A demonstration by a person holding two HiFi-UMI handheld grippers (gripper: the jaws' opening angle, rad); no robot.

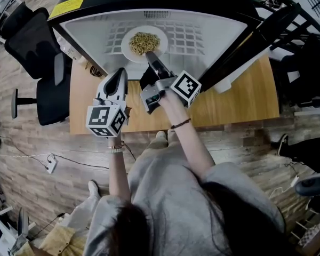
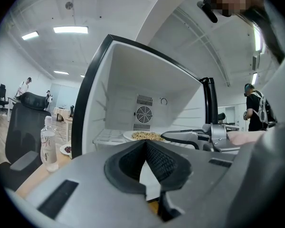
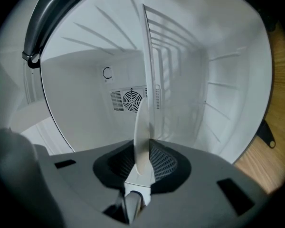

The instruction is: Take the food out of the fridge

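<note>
A small fridge (image 1: 213, 36) stands open on a wooden table (image 1: 245, 100). On its wire shelf (image 1: 186, 36) lies a white plate (image 1: 129, 49) heaped with light brown food (image 1: 144, 41). My right gripper (image 1: 151, 56) reaches into the fridge and is shut on the plate's near rim. In the right gripper view that rim (image 3: 141, 127) shows edge-on, pinched between the pads of the right gripper (image 3: 142, 151). My left gripper (image 1: 119, 73) hovers outside, left of the right one, shut and holding nothing. From the left gripper (image 2: 145, 144) I see the plate (image 2: 145, 136) and the right gripper (image 2: 168, 136).
The fridge door (image 1: 256, 41) swings out to the right. A water bottle (image 2: 48, 144) and a small dish (image 2: 66, 149) stand on the table left of the fridge. A black office chair (image 1: 42, 63) sits to the left. People stand far off (image 2: 254, 108).
</note>
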